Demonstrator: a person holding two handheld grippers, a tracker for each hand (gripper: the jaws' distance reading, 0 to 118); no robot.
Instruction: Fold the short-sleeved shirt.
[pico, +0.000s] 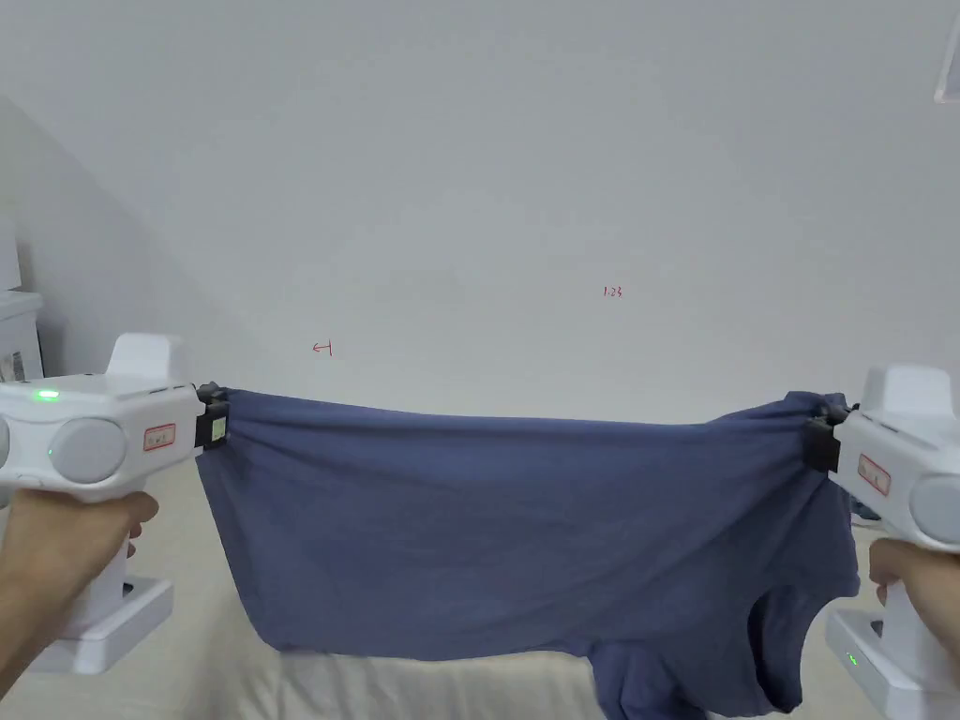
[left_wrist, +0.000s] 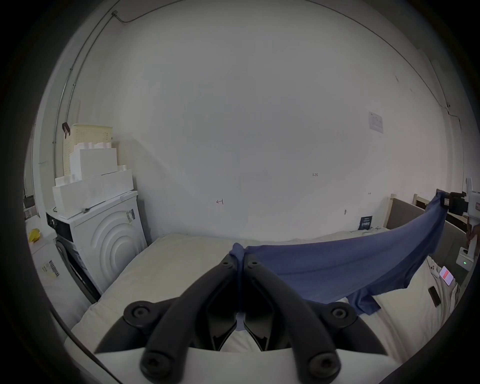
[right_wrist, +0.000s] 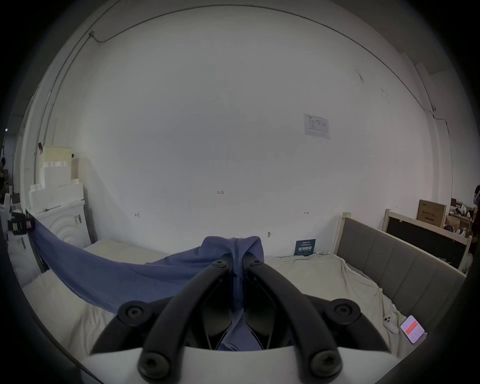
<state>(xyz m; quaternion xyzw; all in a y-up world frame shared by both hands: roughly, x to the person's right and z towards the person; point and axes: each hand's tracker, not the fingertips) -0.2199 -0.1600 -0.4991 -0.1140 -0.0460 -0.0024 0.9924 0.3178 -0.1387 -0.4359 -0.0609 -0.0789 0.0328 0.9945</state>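
While both devices are held up at the same height, the left gripper (pico: 214, 417) has its fingers (left_wrist: 228, 270) closed tight on one bunched corner of the blue shirt (pico: 506, 534), and the right gripper (pico: 817, 441) has its fingers (right_wrist: 253, 267) clamped on the opposite bunched corner. Stretched between them, the shirt hangs in the air as a wide sagging sheet, a sleeve (pico: 778, 647) drooping below near the right gripper. Under it lies a bed (left_wrist: 166, 262) with cream bedding. Farther left stands a white washing machine (left_wrist: 104, 233) with foam blocks (left_wrist: 93, 179) on top; a plain white wall (pico: 525, 187) rises behind.
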